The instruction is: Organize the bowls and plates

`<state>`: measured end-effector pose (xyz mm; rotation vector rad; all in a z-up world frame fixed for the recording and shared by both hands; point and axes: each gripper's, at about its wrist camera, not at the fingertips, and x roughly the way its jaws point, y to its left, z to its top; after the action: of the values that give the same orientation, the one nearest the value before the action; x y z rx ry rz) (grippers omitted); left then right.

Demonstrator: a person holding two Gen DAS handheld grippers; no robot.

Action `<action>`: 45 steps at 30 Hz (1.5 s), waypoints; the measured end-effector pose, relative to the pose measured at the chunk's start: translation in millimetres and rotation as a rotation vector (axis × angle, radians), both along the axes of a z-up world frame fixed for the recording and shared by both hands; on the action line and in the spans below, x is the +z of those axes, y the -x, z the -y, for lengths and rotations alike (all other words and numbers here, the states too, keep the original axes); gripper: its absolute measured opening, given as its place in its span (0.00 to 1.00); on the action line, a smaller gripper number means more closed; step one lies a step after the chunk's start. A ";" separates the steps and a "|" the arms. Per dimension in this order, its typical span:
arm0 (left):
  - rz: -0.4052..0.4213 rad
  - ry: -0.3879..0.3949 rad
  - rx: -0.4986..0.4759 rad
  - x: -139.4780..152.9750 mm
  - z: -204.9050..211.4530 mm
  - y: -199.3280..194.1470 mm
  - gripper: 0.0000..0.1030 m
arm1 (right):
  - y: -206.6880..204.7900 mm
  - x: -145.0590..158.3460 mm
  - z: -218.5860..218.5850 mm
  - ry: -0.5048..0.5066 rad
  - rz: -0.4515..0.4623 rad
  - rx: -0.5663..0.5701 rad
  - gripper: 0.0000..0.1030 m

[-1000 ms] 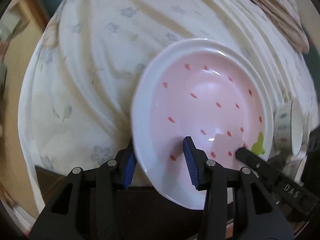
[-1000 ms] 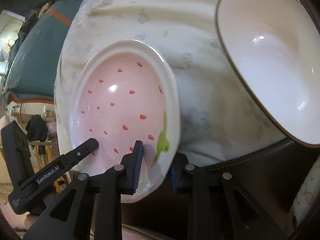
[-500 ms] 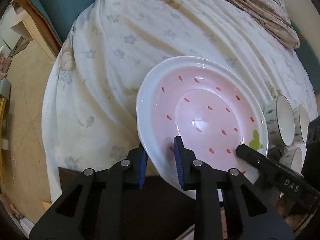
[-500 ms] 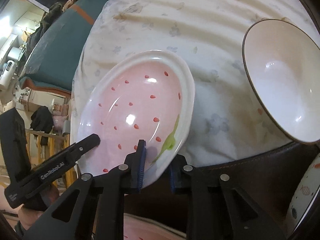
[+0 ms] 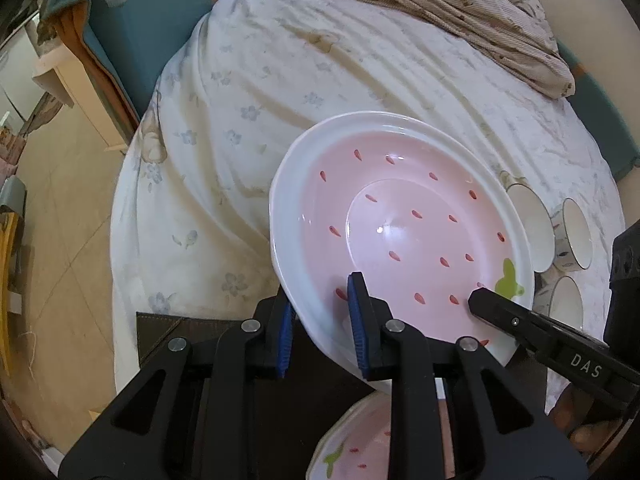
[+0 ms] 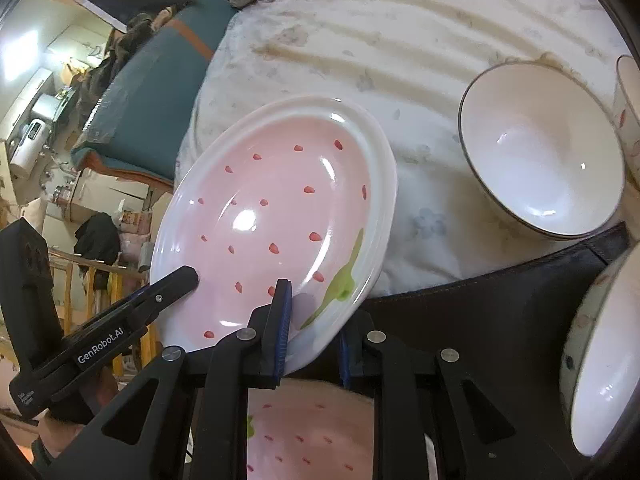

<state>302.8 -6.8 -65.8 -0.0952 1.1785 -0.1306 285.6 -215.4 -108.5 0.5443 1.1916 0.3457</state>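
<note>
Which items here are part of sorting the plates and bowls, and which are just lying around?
Part of the job:
- pink strawberry plate, clamped at its rim by the left gripper and the right gripper
- second strawberry plate lying below
- white bowl
- small bowls

Just lying about:
- floral bedsheet
- crumpled striped blanket
- dark mat

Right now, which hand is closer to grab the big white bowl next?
Probably the right gripper: the white bowl sits close on its side. The left gripper has the pink plate in the way.
</note>
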 end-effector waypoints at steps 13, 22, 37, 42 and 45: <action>0.019 0.016 -0.055 28.7 19.4 48.6 0.21 | 39.5 29.6 17.5 -0.002 0.028 -0.002 0.21; 0.036 0.044 -0.099 43.6 27.1 102.9 0.21 | 85.6 44.7 30.1 -0.015 0.054 0.011 0.21; -0.024 0.047 -0.131 27.8 30.3 175.0 0.22 | 166.6 39.6 31.8 0.003 0.041 0.021 0.21; -0.050 0.041 -0.119 16.7 31.6 190.4 0.22 | 186.9 27.5 32.1 0.007 0.013 0.024 0.21; -0.064 0.036 -0.125 11.0 32.8 198.2 0.22 | 195.0 22.4 31.8 0.017 0.001 0.030 0.21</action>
<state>104.6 -39.6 -54.9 -0.0579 1.2466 -0.2604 90.5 -247.2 -86.2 0.5120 1.2014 0.3616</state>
